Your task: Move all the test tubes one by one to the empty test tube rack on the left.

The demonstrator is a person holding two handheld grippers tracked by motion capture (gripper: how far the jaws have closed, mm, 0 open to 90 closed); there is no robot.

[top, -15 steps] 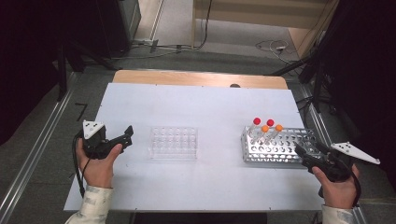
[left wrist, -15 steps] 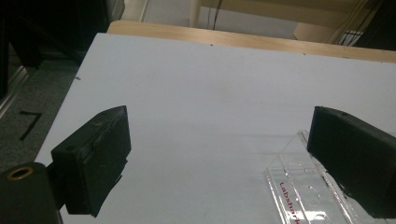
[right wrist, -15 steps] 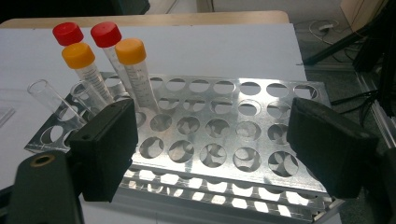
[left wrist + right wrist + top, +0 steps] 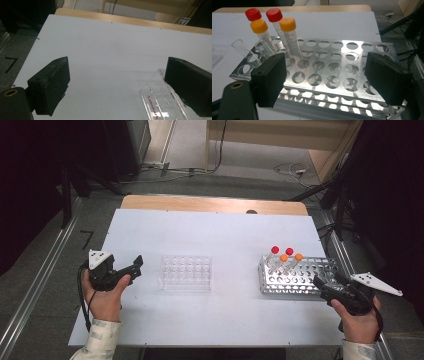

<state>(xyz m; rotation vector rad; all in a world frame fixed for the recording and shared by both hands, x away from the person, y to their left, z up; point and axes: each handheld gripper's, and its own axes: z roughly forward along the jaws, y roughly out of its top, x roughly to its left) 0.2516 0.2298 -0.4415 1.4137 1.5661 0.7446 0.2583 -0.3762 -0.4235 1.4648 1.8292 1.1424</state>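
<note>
2 hands come in from the worktop's near edge, each gripping a tool low over the surface. Near the left edge, the left gripper point(image 4: 136, 265) points right toward the clear rack point(image 4: 186, 272), jaws spread wide with nothing between them. By the right edge, the right gripper point(image 4: 327, 282) points at the metal rack's point(image 4: 320, 266) near side, jaws equally wide and empty. 4 capped tubes point(image 4: 288, 37) stand in that rack's far left corner. White worktop point(image 4: 220, 232), wooden far edge, grey floor with cables beyond.
</note>
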